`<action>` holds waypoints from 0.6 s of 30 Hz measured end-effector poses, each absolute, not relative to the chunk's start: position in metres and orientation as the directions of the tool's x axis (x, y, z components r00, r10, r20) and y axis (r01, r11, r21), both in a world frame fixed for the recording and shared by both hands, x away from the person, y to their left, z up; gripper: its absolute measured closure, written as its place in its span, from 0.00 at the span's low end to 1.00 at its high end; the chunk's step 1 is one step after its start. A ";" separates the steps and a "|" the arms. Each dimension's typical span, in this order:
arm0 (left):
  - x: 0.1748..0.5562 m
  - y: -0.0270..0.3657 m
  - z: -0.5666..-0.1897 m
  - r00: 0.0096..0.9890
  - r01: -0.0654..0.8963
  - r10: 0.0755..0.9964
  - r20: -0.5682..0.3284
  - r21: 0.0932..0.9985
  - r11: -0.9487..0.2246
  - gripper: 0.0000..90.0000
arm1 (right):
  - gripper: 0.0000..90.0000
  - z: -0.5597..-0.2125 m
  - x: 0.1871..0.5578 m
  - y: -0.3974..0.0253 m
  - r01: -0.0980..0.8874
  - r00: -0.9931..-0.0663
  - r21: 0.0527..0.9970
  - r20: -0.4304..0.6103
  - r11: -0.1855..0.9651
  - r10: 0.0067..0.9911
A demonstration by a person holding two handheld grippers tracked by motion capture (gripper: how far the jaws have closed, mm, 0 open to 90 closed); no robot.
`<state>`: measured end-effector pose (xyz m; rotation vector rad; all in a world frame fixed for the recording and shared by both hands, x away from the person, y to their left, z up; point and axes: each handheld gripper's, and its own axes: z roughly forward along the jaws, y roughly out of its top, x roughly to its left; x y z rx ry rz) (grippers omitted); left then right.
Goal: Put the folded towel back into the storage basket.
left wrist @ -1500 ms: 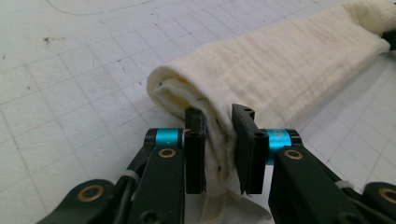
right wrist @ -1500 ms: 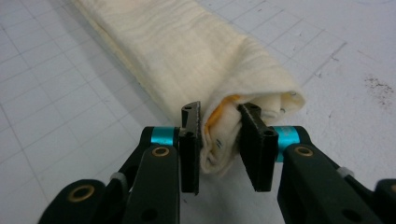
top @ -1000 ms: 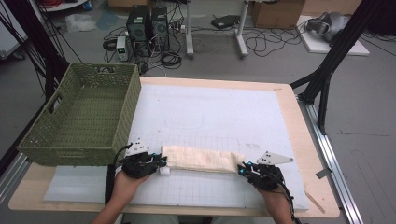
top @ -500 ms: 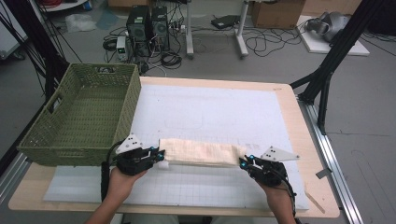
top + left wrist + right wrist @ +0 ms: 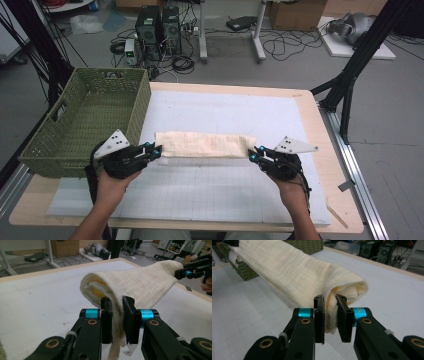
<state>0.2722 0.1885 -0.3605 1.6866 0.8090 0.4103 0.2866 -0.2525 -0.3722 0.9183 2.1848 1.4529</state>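
Left gripper point(image 5: 156, 150) is clamped on one end of the folded cream towel point(image 5: 204, 144); right gripper point(image 5: 253, 153) is pinched on the other end. Towel is held stretched between them above the white gridded mat point(image 5: 210, 187), layers seen folded at both ends. Green woven basket point(image 5: 75, 125) is placed just beside the left gripper, on the wooden table point(image 5: 320, 125).

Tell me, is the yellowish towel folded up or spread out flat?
Folded. The towel is a long, narrow bundle held between the left tongs and right tongs, and the left gripper view shows layers tucked inside its end.
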 end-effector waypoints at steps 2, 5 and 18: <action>0.271 0.195 -0.356 0.696 0.286 0.704 -0.139 0.954 -0.094 0.87 | 0.88 -0.365 0.292 -0.248 0.309 -0.731 0.918 0.061 0.250 0.679; 0.269 0.204 -0.349 0.689 0.269 0.713 -0.126 0.959 -0.090 0.87 | 0.88 -0.356 0.301 -0.238 0.291 -0.741 0.922 0.047 0.256 0.670; 0.261 0.245 -0.332 0.642 0.237 0.759 -0.106 0.969 -0.065 0.87 | 0.88 -0.333 0.334 -0.192 0.239 -0.781 0.927 0.008 0.288 0.624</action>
